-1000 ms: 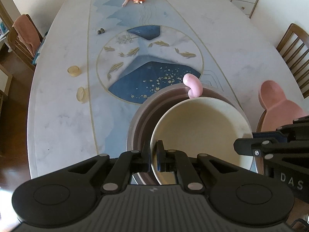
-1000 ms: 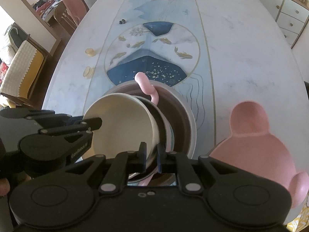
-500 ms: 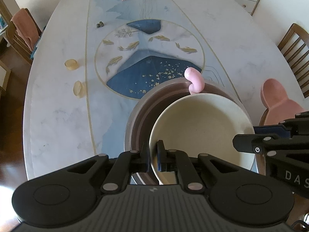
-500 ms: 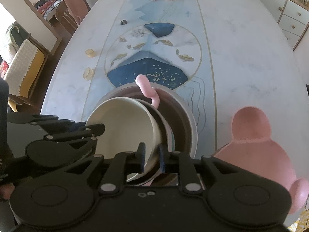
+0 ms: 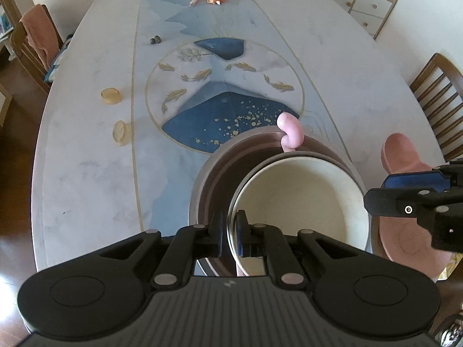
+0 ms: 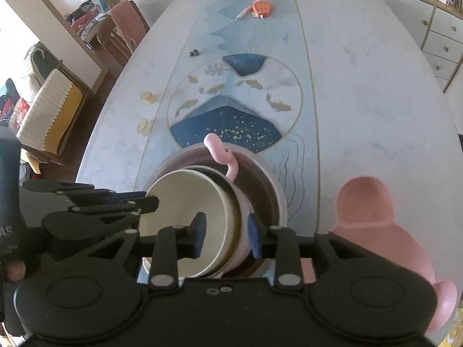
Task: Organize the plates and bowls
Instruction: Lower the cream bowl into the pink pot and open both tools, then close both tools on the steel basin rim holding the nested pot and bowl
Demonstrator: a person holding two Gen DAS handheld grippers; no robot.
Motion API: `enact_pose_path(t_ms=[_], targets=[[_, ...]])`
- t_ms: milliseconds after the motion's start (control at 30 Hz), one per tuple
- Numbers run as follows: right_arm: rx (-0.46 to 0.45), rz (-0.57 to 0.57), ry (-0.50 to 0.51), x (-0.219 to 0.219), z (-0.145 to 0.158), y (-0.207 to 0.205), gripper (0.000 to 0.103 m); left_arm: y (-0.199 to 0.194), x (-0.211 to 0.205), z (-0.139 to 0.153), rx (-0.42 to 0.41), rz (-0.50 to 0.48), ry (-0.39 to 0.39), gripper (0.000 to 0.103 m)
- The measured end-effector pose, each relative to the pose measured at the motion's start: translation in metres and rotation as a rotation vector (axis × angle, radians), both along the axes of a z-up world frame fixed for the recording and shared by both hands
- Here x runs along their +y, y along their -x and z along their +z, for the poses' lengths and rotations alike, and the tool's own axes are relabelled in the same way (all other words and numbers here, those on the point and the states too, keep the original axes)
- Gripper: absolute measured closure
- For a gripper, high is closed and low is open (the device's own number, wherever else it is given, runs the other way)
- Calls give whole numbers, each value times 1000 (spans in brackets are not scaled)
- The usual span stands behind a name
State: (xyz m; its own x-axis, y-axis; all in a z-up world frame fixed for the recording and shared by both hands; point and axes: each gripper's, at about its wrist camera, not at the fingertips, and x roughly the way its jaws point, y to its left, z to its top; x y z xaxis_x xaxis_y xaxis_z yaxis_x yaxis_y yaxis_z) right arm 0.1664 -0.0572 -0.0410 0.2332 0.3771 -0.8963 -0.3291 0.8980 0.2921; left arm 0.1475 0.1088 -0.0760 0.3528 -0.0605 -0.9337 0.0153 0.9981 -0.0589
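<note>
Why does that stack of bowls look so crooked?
The cream bowl sits off-centre and tilted in the pink bowl, both crowded to one side of the brown bowl. The left gripper is pinching the cream bowl's rim; the right gripper is open astride both rims. Nothing looks spilled or broken.

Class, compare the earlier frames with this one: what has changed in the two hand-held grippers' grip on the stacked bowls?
The right hand-held gripper has opened, releasing the pink bowl. The left hand-held gripper stays clamped on the cream bowl, still nested in the brown bowl.
</note>
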Motion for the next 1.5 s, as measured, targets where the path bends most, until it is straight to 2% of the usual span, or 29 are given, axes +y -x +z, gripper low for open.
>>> enact_pose_path(t_ms=[100, 167, 233, 267, 333, 400, 500, 633, 700, 867, 1100, 1267, 1400, 1500], targets=[[6, -6, -15, -8, -1, 0, 67, 3, 4, 5, -12, 4, 13, 94], [6, -4, -18, -13, -1, 1, 66, 6, 7, 9, -25, 13, 12, 87], [5, 0, -23, -16, -1, 2, 60, 8, 10, 13, -46, 21, -1, 69], [1, 1, -24, -18, -1, 3, 58, 10, 12, 15, -59, 23, -8, 65], [-8, 4, -22, -21, -1, 4, 54, 13, 15, 20, -84, 30, -22, 45], [-10, 6, -35, -26, 0, 5, 51, 15, 20, 23, -106, 42, -24, 42], [-25, 10, -61, -32, 1, 8, 36, 17, 28, 26, -120, 59, -14, 41], [-56, 42, -67, -37, 1, 12, 27, 21, 39, 24, -141, 86, 4, 34], [-82, 53, -65, -39, 0, 14, 24, 22, 44, 22, -147, 95, 16, 33], [-120, 57, -55, -43, -13, 11, 23, 24, 55, 5, -150, 115, 45, 32], [-59, 33, -72, -52, -42, -1, 41, 23, 73, -30, -109, 163, 131, 32], [-34, 42, -63, -47, -54, -9, 51, 22, 75, -44, -79, 166, 175, 34], [-12, 61, -48, -42, -62, -15, 62, 21, 69, -52, -52, 153, 197, 46], [4, 69, -39, -38, -67, -18, 68, 19, 70, -56, -34, 165, 227, 59]])
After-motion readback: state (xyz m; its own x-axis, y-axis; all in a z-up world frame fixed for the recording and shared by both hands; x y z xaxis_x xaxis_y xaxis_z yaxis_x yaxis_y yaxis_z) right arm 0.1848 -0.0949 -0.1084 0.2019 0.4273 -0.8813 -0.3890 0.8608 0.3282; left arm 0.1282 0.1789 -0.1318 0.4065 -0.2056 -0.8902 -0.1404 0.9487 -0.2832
